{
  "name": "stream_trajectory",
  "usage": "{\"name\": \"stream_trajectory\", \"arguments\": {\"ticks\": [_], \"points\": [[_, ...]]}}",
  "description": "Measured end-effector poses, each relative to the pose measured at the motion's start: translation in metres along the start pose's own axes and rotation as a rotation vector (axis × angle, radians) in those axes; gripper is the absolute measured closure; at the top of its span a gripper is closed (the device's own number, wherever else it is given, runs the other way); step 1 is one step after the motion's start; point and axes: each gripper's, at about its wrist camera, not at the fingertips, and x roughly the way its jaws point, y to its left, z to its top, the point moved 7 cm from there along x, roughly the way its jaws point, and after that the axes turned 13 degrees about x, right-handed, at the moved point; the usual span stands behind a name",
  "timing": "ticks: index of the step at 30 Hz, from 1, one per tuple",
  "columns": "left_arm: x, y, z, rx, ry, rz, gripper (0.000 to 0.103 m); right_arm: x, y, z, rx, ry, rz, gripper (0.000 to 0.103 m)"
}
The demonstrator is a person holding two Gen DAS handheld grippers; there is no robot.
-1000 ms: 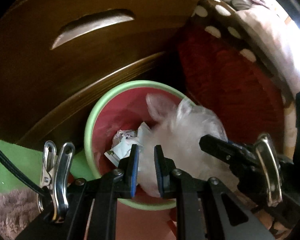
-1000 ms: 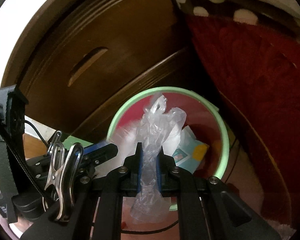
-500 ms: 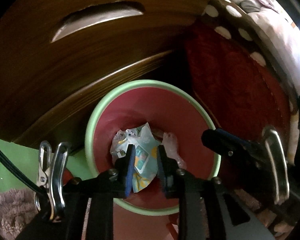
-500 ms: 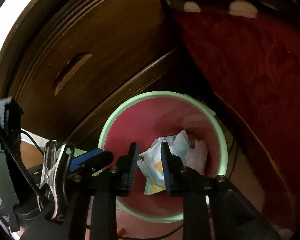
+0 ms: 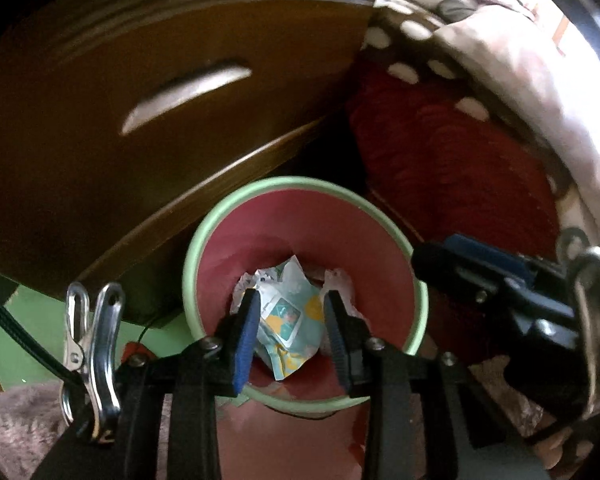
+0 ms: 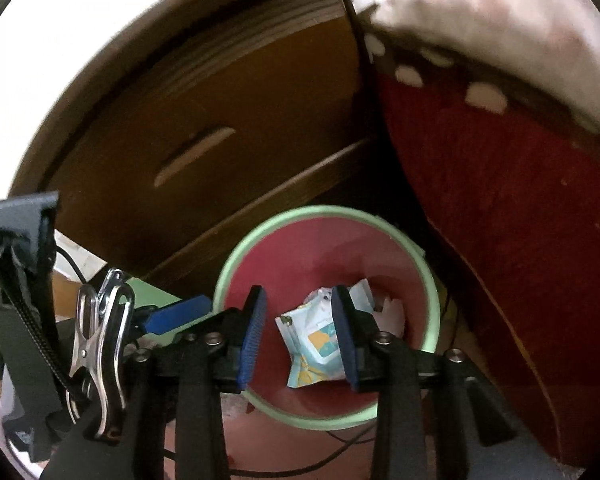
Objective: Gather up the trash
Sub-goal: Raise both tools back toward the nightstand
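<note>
We look down into a corner between a dark wooden drawer front [image 5: 172, 128] and a red bedspread [image 6: 512, 240], where the green-rimmed pink bin [image 5: 204, 248] stands, handy for drops. Crumpled wrappers [image 5: 288, 316] lie at its bottom. Our left gripper [image 5: 290, 336] and right gripper [image 6: 300, 336] hang above the bin, jaws apart, opening, nothing between them.
</note>
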Motion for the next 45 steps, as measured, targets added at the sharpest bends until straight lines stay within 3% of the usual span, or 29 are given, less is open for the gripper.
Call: {"name": "stream_trajectory", "arguments": {"ticks": [12, 23, 37, 40, 45], "points": [[-0.076, -0.009, 0.016, 0.015, -0.141, -0.023, 0.058, -0.059, 0.009, 0.005, 0.018, -0.112, 0.061, 0.068], [-0.130, 0.005, 0.043, 0.011, -0.228, 0.010, 0.058, -0.100, 0.029, 0.016, 0.005, -0.188, 0.100, 0.068], [-0.169, 0.040, 0.132, 0.021, -0.296, 0.092, 0.057, -0.112, 0.041, 0.045, -0.036, -0.226, 0.157, 0.068], [-0.173, 0.047, 0.157, 0.054, -0.301, 0.120, 0.048, -0.109, 0.039, 0.047, -0.026, -0.223, 0.171, 0.067], [-0.165, 0.050, 0.189, 0.106, -0.284, 0.112, 0.044, -0.105, 0.032, 0.049, -0.012, -0.221, 0.186, 0.067]]}}
